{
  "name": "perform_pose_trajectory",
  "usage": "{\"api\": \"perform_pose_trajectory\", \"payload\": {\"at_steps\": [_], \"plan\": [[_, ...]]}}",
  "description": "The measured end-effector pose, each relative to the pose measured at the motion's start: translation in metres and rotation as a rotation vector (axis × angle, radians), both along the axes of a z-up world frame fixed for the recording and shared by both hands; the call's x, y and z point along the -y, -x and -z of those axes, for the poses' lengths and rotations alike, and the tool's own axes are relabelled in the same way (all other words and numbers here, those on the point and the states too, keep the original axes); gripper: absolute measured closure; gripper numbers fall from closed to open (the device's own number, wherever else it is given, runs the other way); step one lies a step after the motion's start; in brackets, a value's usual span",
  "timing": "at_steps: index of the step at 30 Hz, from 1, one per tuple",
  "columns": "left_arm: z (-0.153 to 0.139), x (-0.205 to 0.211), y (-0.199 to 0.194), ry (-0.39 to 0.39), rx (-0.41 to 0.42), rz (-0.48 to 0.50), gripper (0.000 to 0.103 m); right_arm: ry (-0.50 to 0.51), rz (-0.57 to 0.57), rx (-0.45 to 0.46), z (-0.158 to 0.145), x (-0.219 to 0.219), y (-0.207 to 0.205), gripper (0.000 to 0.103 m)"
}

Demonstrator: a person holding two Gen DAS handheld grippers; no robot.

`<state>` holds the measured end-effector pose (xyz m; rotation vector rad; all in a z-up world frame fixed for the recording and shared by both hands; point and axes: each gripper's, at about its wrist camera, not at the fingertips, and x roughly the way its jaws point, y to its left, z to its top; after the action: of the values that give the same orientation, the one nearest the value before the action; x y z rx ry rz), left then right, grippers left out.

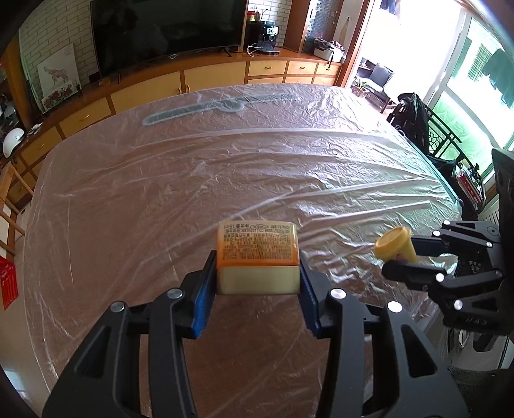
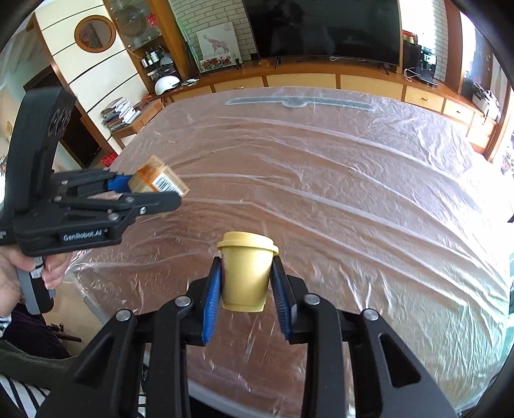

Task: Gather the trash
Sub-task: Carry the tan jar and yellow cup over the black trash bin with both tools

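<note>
My left gripper (image 1: 257,276) is shut on a squat orange box with a printed label and a pale base (image 1: 257,254), held above the near part of the table (image 1: 225,167). In the right wrist view that same left gripper (image 2: 151,189) enters from the left with the orange box (image 2: 160,178) in it, and a hand grips its handle. My right gripper (image 2: 247,283) is shut on a small yellow lidded cup (image 2: 246,273), held upright between the blue pads. From the left wrist view, the yellow cup (image 1: 395,246) shows at the right in the right gripper (image 1: 404,257).
Crinkled clear plastic sheeting covers the big table (image 2: 321,180). A long grey-blue strip (image 1: 218,107) lies under the plastic at the far end. Wooden cabinets with a television (image 1: 167,29) stand behind. Dark chairs (image 1: 417,125) line the right edge by the window.
</note>
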<state>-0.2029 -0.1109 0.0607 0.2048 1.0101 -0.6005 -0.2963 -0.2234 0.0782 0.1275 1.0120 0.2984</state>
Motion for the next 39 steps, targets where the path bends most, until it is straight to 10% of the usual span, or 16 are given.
{"api": "perform_pose_trajectory", "payload": {"at_steps": [39], "plan": [[-0.02, -0.023, 0.139, 0.039, 0.0, 0.092, 0.056, -0.123, -0.091, -0.03, -0.027, 0.004, 0.108, 0.073]]}}
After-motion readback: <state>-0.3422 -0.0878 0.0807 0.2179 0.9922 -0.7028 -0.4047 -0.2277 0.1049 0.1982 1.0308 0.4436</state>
